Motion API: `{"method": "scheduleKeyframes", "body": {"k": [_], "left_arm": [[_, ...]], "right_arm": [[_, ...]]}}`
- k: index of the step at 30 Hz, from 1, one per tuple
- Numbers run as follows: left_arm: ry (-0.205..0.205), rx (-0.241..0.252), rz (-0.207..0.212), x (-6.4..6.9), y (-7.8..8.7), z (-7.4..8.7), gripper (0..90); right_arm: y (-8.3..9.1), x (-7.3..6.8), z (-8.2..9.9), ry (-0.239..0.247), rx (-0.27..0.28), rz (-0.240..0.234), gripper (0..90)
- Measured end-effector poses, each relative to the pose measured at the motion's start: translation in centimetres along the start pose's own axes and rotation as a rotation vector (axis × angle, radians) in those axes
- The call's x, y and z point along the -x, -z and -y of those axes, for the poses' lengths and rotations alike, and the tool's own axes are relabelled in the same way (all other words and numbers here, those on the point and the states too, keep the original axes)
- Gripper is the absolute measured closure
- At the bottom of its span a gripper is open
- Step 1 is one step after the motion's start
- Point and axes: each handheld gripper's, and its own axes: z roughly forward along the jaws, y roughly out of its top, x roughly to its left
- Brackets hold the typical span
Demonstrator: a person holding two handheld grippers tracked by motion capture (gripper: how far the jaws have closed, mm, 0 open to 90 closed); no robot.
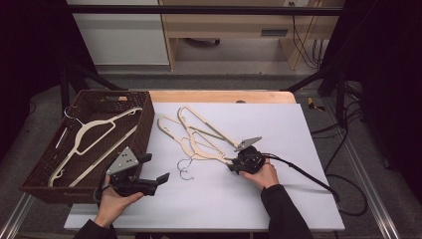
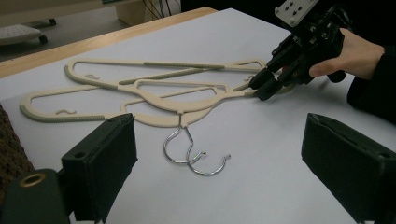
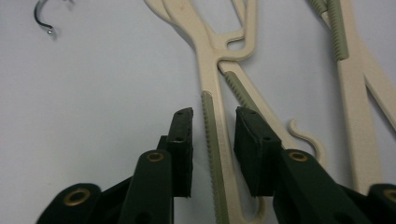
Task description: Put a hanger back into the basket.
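So the right hand-held gripper (image 1: 233,166) is down at the end of the cream hangers (image 1: 199,137) lying overlapped on the white worktop (image 1: 278,199). Its jaws straddle one hanger arm (image 3: 215,154) with a small gap each side, not pinching. How many hangers are stacked is hard to tell; two metal hooks (image 2: 194,151) show. The left hand-held gripper (image 1: 157,167) hovers wide open, nothing in it, near the wicker basket (image 1: 144,134) holding a white hanger (image 1: 92,137).
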Motion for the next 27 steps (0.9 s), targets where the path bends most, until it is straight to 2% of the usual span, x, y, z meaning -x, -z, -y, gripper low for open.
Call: {"method": "scheduleKeyframes", "body": {"k": [1, 2, 3, 5, 6, 8, 11, 12, 14, 17, 22, 23, 26, 27], "left_arm": [[0.001, -0.001, 0.0, 0.0, 0.0, 0.0, 9.9], [0.001, -0.001, 0.0, 0.0, 0.0, 0.0, 9.9], [0.003, -0.002, -0.002, 0.0, -0.1, 0.0, 9.9], [0.001, -0.006, -0.002, 0.0, -0.1, 0.1, 9.9], [-0.001, -0.007, -0.002, 0.0, -0.2, 0.1, 9.9], [-0.002, -0.007, -0.002, 0.0, -0.2, 0.1, 9.9], [-0.005, -0.008, 0.0, 0.1, -0.2, 0.1, 9.9], [-0.004, -0.008, 0.0, 0.1, -0.2, 0.1, 9.9], [-0.005, -0.008, -0.001, 0.1, -0.2, 0.1, 9.9], [-0.004, -0.012, 0.0, 0.1, -0.3, 0.0, 9.8], [-0.011, -0.023, -0.001, 0.3, -0.9, -0.4, 9.8], [-0.011, -0.023, -0.001, 0.3, -0.9, -0.4, 9.8], [-0.008, -0.033, 0.0, 0.4, -1.8, -1.0, 10.0], [0.002, -0.039, 0.004, 0.6, -2.7, -1.5, 11.1]], "right_arm": [[0.0, -0.4, 0.1, 0.002, 0.0, 0.026, 73.0], [0.0, -0.4, 0.1, 0.002, 0.0, 0.026, 73.0], [0.0, -0.5, 0.2, 0.035, 0.005, 0.025, 77.9], [0.0, -0.6, 0.2, 0.036, 0.003, 0.021, 78.8], [0.0, -0.5, 0.2, 0.058, 0.008, 0.014, 79.3], [0.1, -0.6, 0.2, 0.067, 0.003, 0.021, 79.6], [0.2, -0.5, 0.2, 0.049, 0.011, 0.0, 79.7], [0.3, -0.5, 0.1, 0.045, 0.028, -0.013, 79.7], [0.5, -0.4, 0.1, 0.051, 0.041, -0.023, 79.7], [1.6, -0.5, -0.2, 0.011, 0.074, -0.049, 79.8], [2.9, -0.5, -0.5, -0.015, 0.101, -0.072, 79.9], [3.1, -0.4, -0.4, -0.007, 0.1, -0.078, 79.9], [3.4, -0.7, -0.4, -0.018, 0.103, -0.075, 79.8], [3.7, -0.9, -0.3, -0.015, 0.103, -0.072, 79.8]]}}
